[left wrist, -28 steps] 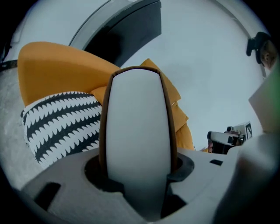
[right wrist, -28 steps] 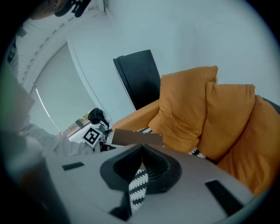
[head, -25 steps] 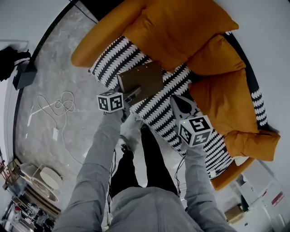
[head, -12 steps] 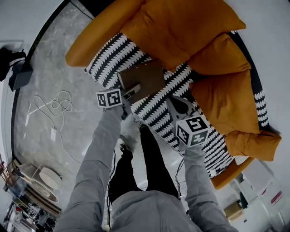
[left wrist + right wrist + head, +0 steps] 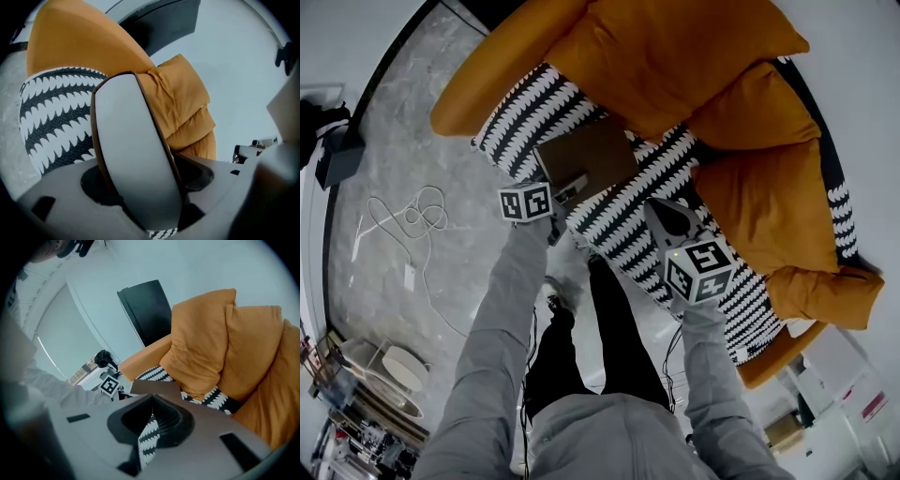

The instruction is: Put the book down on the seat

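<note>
A brown-covered book (image 5: 592, 157) lies flat on the black-and-white patterned seat (image 5: 530, 108) of an orange sofa. My left gripper (image 5: 570, 189) is at the book's near edge, and its jaws are opening. In the left gripper view the book's pale page edge (image 5: 136, 154) still stands between the jaws, with a dark gap beside it. My right gripper (image 5: 667, 217) hovers over the seat to the right of the book, shut and empty. Its view shows the book's corner (image 5: 155, 387) just beyond the closed tips (image 5: 151, 416).
Large orange cushions (image 5: 675, 56) fill the sofa's back and right side. An orange armrest (image 5: 473, 80) bounds the seat on the left. On the marble floor lie a white cable (image 5: 417, 220) and a black box (image 5: 337, 155). The person's legs (image 5: 581, 328) stand against the seat's front.
The book has shifted slightly up and left and settled on the seat. The left gripper stays at its near edge. The right gripper has barely moved.
</note>
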Tool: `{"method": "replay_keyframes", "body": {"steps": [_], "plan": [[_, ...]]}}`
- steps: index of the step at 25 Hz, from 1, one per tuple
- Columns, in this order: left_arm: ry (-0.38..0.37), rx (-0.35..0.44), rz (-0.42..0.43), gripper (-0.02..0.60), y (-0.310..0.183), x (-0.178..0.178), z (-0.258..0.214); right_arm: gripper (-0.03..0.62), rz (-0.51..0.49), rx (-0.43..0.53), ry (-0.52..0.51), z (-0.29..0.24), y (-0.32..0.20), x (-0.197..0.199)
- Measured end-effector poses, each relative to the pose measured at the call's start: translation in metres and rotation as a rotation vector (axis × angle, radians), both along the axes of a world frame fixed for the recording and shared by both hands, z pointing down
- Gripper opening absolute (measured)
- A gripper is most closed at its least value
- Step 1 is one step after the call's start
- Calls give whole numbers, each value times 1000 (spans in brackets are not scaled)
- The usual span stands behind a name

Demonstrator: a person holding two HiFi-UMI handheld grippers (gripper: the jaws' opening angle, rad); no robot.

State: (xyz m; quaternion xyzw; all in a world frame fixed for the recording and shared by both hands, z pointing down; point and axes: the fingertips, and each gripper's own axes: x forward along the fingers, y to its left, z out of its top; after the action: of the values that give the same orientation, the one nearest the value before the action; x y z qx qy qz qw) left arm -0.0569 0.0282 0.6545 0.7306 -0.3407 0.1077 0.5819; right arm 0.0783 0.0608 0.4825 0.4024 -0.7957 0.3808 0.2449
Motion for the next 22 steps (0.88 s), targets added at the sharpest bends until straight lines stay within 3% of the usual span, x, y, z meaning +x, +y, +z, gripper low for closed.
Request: {"method": "replay_keyframes", "body": {"steps": [4, 7, 15, 22], "plan": [[-41, -6, 23, 339, 3, -2, 2, 29, -5, 3, -4, 0, 1, 5], [-21, -15, -2, 341, 10, -9, 5, 29, -3, -3, -6, 3, 5, 5], [-62, -58, -53, 342, 30, -42, 17, 29, -12, -13, -11, 4, 9, -6], [-75, -87, -63, 342, 41, -46, 23, 29, -17, -26, -10, 3, 13, -11]]}}
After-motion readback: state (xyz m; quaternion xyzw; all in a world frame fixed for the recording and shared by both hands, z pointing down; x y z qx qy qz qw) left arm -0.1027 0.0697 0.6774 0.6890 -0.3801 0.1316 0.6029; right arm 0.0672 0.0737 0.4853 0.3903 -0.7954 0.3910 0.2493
